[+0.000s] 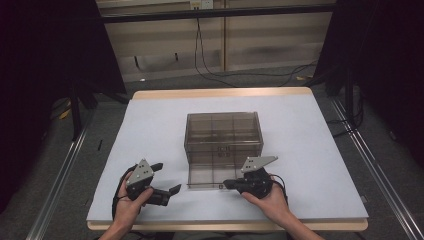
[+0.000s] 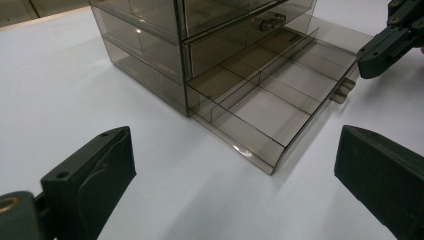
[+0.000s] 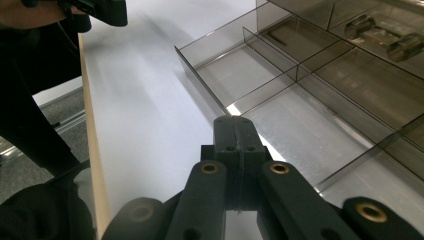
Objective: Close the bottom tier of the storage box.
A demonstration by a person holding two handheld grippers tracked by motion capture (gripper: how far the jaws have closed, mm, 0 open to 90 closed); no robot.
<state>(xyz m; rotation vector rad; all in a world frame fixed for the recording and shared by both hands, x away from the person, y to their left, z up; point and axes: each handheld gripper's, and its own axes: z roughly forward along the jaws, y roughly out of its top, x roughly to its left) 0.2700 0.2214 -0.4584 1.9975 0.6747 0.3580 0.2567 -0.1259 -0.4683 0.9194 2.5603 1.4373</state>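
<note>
A smoky clear drawer cabinet (image 1: 222,132) stands mid-table. Its bottom drawer (image 1: 207,175) is pulled out toward me, with empty divided compartments (image 2: 270,95). My right gripper (image 1: 226,184) is shut with nothing between its jaws. Its tip (image 3: 234,125) is at the drawer's front wall (image 3: 260,145), close to the small front handle (image 2: 345,90). In the left gripper view, the right gripper (image 2: 372,62) appears at the top right. My left gripper (image 1: 167,178) is held open left of the drawer. Its jaws (image 2: 235,150) stand wide apart and empty, facing the drawer's near corner.
The white tabletop (image 1: 310,150) has bare room on both sides of the cabinet. A closed upper drawer has a handle (image 3: 385,35). The table's wooden front edge (image 3: 95,165) is near my hands. Cables (image 1: 215,75) lie on the floor behind the table.
</note>
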